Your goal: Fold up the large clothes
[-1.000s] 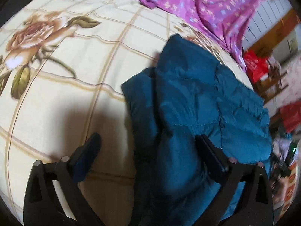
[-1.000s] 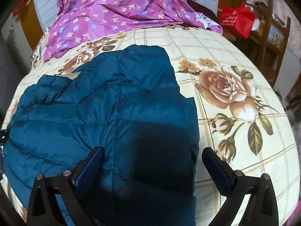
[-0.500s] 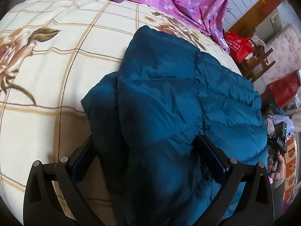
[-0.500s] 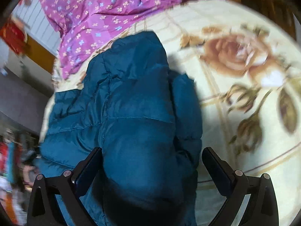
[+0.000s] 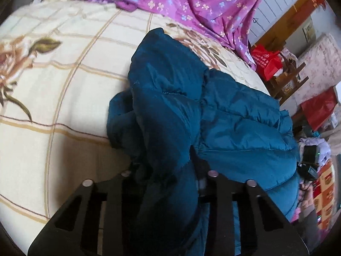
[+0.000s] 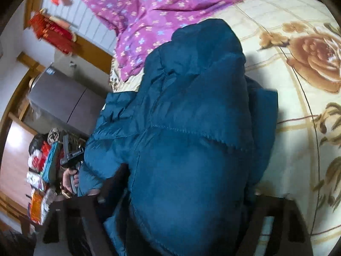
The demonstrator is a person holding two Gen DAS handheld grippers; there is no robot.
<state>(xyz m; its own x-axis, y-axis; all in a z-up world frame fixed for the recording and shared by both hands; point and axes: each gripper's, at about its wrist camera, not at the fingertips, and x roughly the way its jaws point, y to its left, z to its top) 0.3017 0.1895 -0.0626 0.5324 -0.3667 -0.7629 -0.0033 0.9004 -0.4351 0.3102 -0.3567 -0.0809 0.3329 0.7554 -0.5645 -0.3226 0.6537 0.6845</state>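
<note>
A teal quilted puffer jacket (image 5: 213, 111) lies bunched on the cream floral bedspread (image 5: 64, 74). My left gripper (image 5: 168, 175) is shut on a thick fold of the jacket's near edge; its fingers have drawn in around the cloth. In the right wrist view the same jacket (image 6: 191, 128) fills the middle. My right gripper (image 6: 177, 204) has the jacket's bulk between its fingers, which stand wide apart and are partly hidden by the fabric; I cannot tell whether they press on it.
A purple flowered quilt (image 5: 191, 2) lies along the far side of the bed. Beyond the bed edge are red bags (image 5: 266, 61), a wooden chair and floor clutter. A grey cabinet (image 6: 61, 102) stands off the bed in the right wrist view.
My left gripper has closed from wide open onto the jacket's fold. Both grippers have moved in over the jacket, and its near edge is bunched and raised.
</note>
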